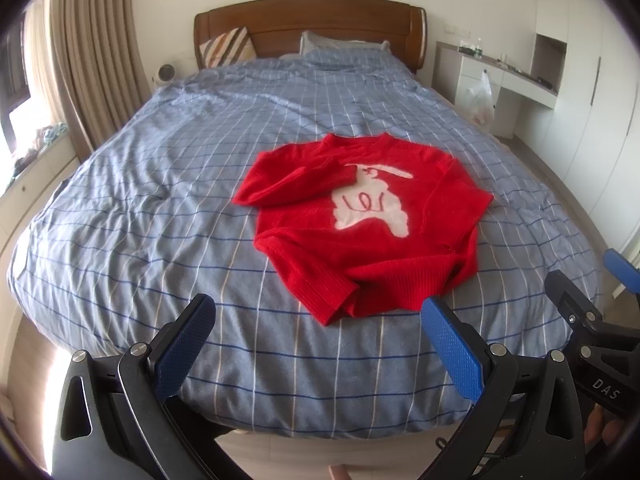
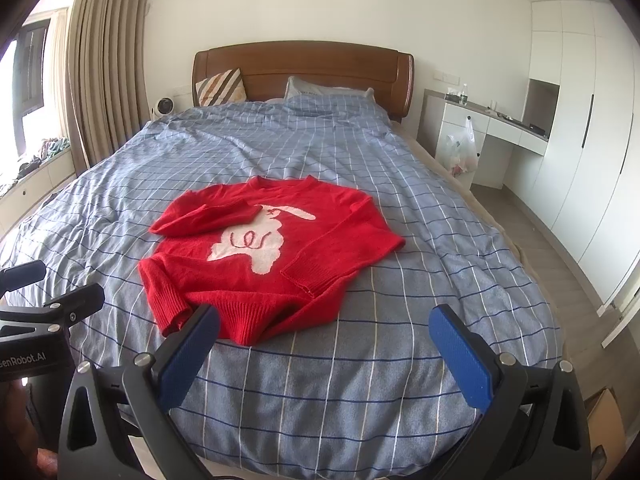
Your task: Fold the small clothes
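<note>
Red knit, a sweater (image 1: 368, 216) with a white animal shape on its chest lies face up on the blue checked bed (image 1: 160, 184), a little right of centre in the left wrist view and left of centre in the right wrist view (image 2: 264, 256). Both sleeves are folded in across the body, and the ribbed hem is toward the bottom of the frame. The left gripper (image 1: 316, 344) stands at the lower edge of its frame, jaws spread wide and holding nothing, short of the hem. The right gripper (image 2: 324, 350) is likewise wide open and empty, its left blue pad (image 2: 188, 356) in front of the hem. A wooden headboard (image 2: 300, 68) rises at the top centre.
</note>
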### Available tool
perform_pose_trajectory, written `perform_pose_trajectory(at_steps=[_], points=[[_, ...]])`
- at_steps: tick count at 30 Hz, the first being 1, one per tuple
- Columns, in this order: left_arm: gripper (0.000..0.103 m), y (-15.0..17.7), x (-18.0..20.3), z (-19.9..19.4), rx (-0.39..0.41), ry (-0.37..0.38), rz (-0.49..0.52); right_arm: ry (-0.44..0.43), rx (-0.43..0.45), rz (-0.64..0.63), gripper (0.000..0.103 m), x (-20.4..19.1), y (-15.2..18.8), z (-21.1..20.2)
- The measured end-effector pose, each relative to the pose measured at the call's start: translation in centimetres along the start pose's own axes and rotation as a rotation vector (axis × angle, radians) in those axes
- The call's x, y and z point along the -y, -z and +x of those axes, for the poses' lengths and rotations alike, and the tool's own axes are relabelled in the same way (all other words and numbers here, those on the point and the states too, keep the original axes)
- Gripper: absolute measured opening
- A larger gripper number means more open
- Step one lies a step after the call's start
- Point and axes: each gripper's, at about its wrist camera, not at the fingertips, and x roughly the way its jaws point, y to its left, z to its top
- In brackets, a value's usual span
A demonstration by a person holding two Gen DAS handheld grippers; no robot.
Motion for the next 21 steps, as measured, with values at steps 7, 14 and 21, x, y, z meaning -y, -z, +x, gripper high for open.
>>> perform_pose_trajectory(at_steps=[7,14,21], points=[[0.103,0.23,-0.21,0.18,-0.005,-0.001,-0.011,-0.009,0.001,0.002,0.103,-0.17,0.12,-0.07],[0.103,0.19,0.09,0.31,-0.007,-0.003,-0.004,-0.009,0.001,0.01,0.103,0.43,0.36,-0.09],[0.103,0.25,0.2,0.43,-0.016,-0.004,-0.014,-0.009,-0.006,0.016,0.103,0.69,0.54,0.04]])
